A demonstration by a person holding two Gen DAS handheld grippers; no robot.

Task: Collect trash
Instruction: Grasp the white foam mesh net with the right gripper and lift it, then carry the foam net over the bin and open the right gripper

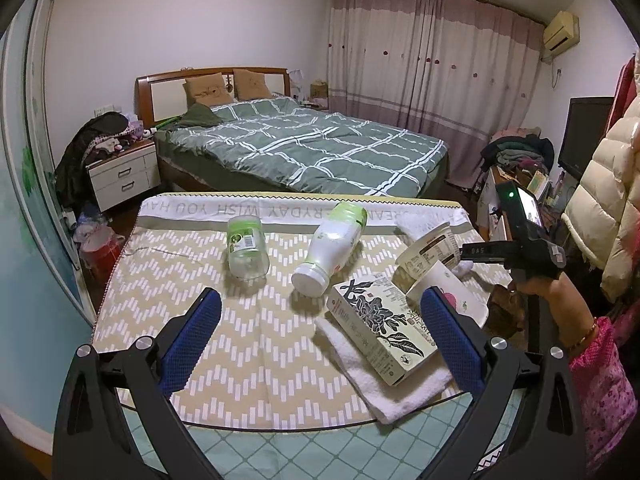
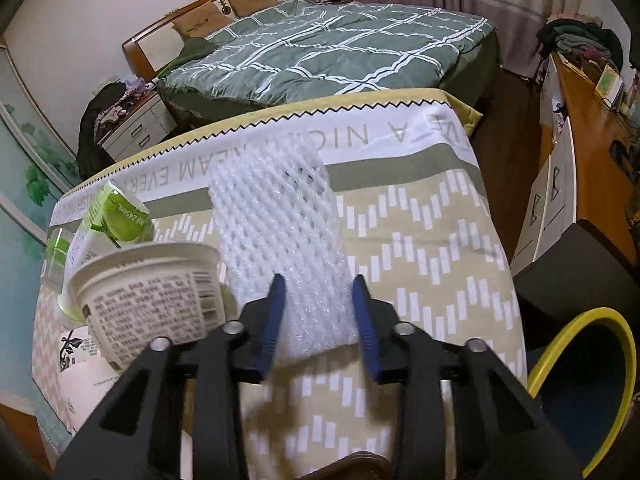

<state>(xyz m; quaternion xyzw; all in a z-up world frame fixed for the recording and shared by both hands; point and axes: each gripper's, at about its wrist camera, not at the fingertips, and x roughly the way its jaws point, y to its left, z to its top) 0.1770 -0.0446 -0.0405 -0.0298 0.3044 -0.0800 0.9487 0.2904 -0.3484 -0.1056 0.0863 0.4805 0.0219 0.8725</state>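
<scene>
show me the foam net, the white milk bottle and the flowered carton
foam net [image 2: 276, 236], right wrist view, middle of its mesh
white milk bottle [image 1: 334, 242], left wrist view, its white body
flowered carton [image 1: 384, 320], left wrist view, printed top face

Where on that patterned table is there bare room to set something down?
The near-left stretch of the tablecloth, in front of the clear jar and left of the white towel, lies bare. So does the right side beyond the foam net. The middle-right is crowded: white bottle, printed box and paper cups sit close together.
</scene>
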